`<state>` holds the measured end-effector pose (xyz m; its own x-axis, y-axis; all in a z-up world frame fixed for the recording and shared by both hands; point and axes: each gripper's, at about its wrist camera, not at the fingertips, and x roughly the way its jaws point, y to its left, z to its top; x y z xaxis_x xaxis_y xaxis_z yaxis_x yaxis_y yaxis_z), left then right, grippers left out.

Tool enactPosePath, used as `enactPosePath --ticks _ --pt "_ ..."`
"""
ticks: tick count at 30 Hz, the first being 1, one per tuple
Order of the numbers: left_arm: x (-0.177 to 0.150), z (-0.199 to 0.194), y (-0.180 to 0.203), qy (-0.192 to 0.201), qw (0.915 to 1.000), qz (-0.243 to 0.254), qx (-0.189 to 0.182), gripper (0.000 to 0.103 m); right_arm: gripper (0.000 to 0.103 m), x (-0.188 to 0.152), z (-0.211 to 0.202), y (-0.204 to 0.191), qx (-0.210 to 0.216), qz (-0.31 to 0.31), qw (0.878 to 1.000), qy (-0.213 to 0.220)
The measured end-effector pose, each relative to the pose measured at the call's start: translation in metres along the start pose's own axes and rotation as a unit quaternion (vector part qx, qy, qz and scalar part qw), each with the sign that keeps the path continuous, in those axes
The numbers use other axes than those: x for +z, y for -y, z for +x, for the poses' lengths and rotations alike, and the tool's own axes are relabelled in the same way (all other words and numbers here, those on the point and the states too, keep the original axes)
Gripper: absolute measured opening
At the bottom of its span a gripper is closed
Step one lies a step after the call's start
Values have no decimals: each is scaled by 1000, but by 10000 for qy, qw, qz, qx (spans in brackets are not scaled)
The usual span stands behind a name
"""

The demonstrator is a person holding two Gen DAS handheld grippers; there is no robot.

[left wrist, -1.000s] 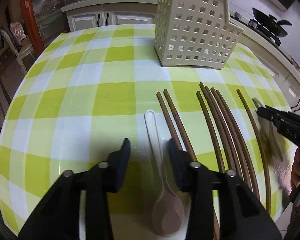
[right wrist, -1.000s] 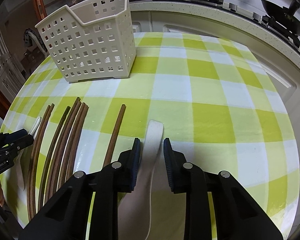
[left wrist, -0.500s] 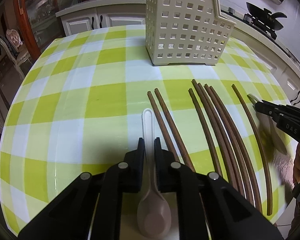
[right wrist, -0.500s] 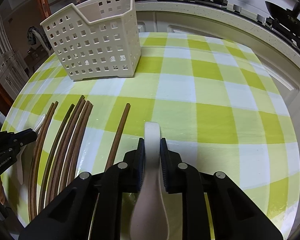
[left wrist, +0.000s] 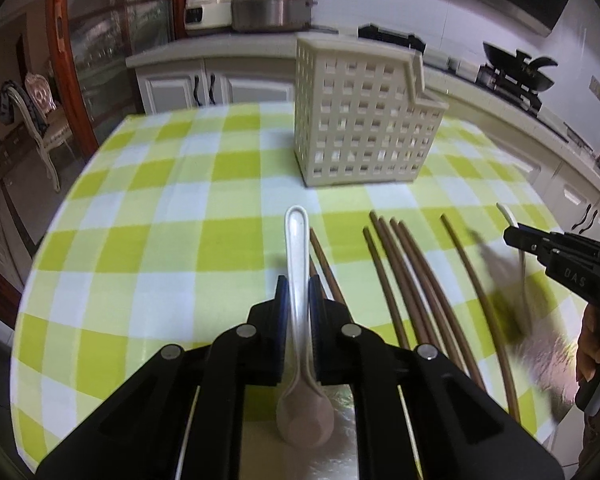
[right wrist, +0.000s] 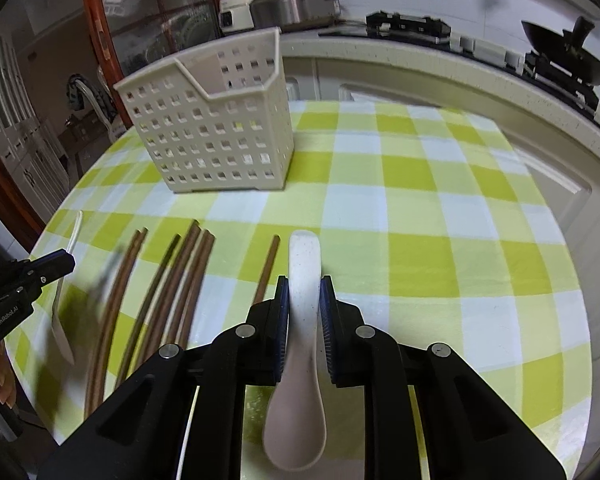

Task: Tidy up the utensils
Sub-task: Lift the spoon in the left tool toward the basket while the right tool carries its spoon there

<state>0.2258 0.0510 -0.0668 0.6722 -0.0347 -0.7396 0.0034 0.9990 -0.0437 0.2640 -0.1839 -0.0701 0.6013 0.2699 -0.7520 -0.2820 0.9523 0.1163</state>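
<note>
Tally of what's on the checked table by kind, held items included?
Spoons: 2, the slim spoon and the wide spoon
Brown chopsticks: 7
Perforated basket: 1
Total: 10
</note>
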Motion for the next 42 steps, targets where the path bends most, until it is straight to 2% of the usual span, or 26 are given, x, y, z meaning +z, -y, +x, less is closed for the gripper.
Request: enactPosePath --ticks 6,13,20,23,28,33,42 --pt "3 -25 0 327 9995 9 32 10 18 2 -23 -9 12 -127 9996 261" --pt "-1 -34 2 430 9991 18 -15 10 18 0 -41 -13 -16 -202 9990 404" --pt "10 -52 8 701 9975 121 -55 10 18 7 -56 -18 -103 -367 9969 691" --pt "26 -58 10 800 9966 120 -183 10 18 21 -58 -19 -107 -376 9958 831" --pt "60 -64 15 1030 9942 245 -174 10 18 52 -58 -21 -93 -441 9932 1074" --pt "101 -72 19 1204 9920 325 -192 10 18 95 -58 -24 124 -455 9893 1383" --pt "188 -102 26 1760 9834 420 -121 10 18 164 -61 -39 104 -684 9788 1930"
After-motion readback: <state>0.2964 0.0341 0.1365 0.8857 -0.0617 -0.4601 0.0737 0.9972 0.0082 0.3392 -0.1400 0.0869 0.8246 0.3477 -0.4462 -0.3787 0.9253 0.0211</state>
